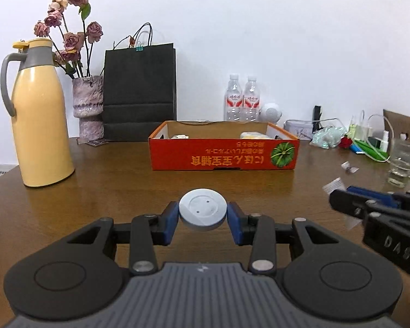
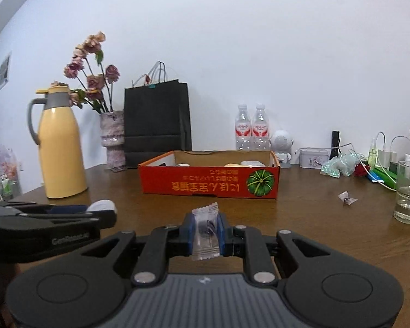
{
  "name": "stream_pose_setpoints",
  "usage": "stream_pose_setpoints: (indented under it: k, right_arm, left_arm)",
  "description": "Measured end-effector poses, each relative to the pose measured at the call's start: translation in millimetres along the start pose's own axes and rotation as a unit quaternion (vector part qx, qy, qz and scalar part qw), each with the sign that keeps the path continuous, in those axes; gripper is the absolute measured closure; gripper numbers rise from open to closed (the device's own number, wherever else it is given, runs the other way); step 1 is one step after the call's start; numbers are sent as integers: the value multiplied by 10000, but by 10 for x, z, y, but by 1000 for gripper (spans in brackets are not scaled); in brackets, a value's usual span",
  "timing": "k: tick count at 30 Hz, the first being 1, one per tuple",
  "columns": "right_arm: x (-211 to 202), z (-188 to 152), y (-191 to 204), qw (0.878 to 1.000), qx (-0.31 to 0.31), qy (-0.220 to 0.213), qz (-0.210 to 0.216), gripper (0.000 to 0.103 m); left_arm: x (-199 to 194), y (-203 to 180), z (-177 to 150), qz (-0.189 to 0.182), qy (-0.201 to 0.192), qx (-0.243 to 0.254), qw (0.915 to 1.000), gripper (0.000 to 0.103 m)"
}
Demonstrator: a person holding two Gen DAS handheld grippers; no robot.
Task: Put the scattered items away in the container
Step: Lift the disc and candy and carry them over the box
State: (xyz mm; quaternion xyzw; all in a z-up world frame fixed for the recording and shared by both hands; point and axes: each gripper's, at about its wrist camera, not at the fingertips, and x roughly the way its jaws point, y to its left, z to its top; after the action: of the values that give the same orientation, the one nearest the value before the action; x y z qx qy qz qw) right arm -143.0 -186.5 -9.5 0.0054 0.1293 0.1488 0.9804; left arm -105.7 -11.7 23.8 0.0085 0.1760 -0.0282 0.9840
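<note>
a round grey disc (image 1: 202,209) is clamped between the blue pads of the left gripper (image 1: 202,218), above the wooden table (image 1: 109,180). a small clear wrapped candy (image 2: 205,235) is pinched upright between the nearly closed pads of the right gripper (image 2: 206,232). the red cardboard box (image 2: 209,181) is seen straight ahead of both grippers, well apart from them, and another wrapped candy (image 2: 347,198) lies on the table to the right of the right gripper.

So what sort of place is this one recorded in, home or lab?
Most likely a lived-in home or office room, not a lab: a wooden table against a plain white wall, carrying a yellow thermos jug, a vase of dried roses, water bottles and charger cables.
</note>
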Motion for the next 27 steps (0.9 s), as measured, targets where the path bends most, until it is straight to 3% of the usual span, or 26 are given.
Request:
stream_pose_setpoints:
  k: [12,14,19,24,27]
  right_arm:
    - [-134,94,59,9999,-21,-170,-23,87]
    - [-91,266,8,9995,-59,-292,-86,87]
    - [43,887,-177,9957,-119,-899,-205,87]
    - [407,1455,-242,9915,-280,-1269,-115,87]
    - [818,1768,-300,9942,-201,-1053,63,87]
  left_arm:
    - [-124,55,118,-8,-223,-24,9997,63]
    - [-65,121,339,-81,-370,-78,9993,63]
    - [-30,188,1031,-237,-1342,-92,9906,64]
    - [366,75,1510,-255,-1584,-143,9869,64]
    - [778,46,1793,-161,-1390,-34,9902,64]
